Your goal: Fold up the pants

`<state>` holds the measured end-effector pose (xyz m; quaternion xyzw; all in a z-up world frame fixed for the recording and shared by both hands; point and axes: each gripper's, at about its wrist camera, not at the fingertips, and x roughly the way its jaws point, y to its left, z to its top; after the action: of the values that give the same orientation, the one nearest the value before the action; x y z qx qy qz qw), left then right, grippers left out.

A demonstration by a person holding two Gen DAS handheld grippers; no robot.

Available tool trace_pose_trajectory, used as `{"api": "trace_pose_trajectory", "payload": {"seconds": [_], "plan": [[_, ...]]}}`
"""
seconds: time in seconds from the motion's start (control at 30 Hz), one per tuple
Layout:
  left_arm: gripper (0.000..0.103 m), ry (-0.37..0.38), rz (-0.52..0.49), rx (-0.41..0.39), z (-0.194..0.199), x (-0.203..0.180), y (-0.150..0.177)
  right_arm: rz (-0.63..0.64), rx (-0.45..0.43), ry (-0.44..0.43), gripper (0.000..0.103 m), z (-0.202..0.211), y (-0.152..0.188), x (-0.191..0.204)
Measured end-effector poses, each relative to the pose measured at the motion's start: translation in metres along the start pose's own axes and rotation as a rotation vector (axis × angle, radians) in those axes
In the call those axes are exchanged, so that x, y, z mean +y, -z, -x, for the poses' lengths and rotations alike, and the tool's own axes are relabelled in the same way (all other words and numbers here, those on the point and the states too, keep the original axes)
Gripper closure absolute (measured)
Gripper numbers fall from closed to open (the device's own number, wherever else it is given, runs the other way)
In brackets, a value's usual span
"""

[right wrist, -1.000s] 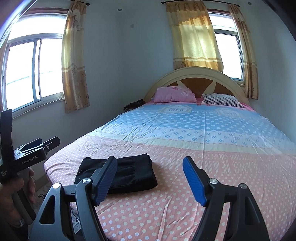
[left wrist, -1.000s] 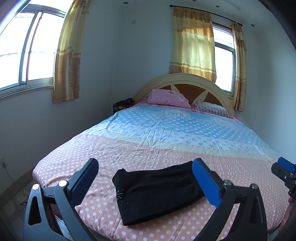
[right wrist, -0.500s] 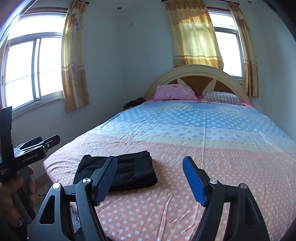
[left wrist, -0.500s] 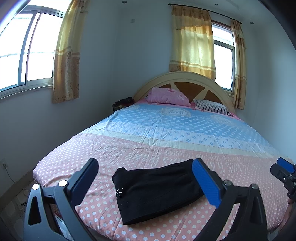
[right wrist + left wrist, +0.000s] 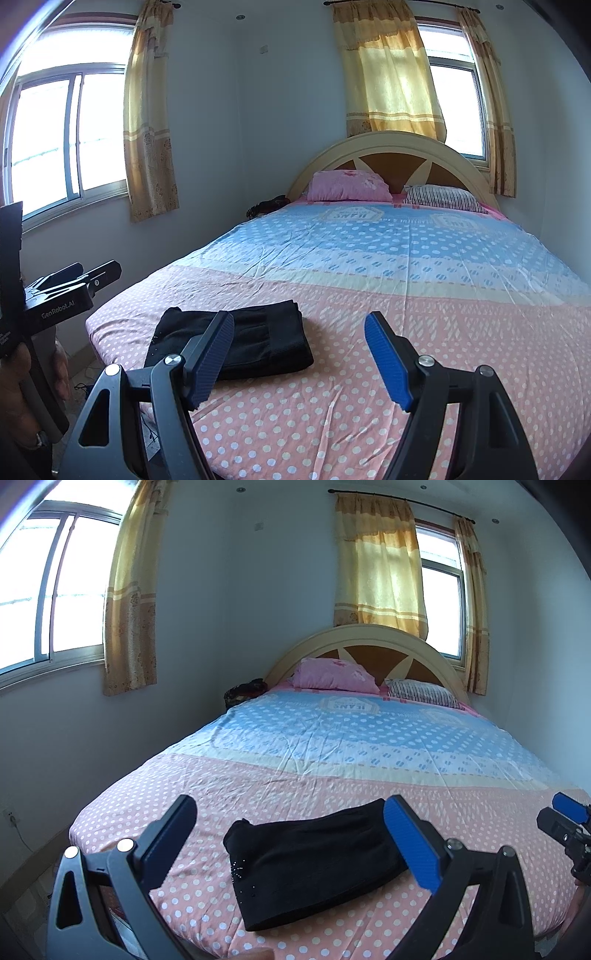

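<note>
The black pants point(image 5: 314, 864) lie folded in a flat bundle on the pink dotted end of the bed point(image 5: 332, 775), low in the left wrist frame and at lower left in the right wrist frame point(image 5: 236, 343). The left gripper point(image 5: 291, 842) hangs above them with its jaws spread wide and nothing between the pads. The right gripper point(image 5: 299, 358) is likewise wide open and empty over bare sheet just right of the bundle.
</note>
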<state>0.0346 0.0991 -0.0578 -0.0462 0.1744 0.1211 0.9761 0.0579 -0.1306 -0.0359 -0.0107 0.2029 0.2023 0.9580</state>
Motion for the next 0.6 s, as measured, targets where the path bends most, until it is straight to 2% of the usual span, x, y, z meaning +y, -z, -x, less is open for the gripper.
{"api": "trace_pose_trajectory", "payload": {"seconds": [0.6], "plan": [[0.000,-0.025,-0.001,-0.014,-0.0021,-0.0003,0.0012,0.034,0.017,-0.012,0.029,0.0006,0.0067,0.0063]]}}
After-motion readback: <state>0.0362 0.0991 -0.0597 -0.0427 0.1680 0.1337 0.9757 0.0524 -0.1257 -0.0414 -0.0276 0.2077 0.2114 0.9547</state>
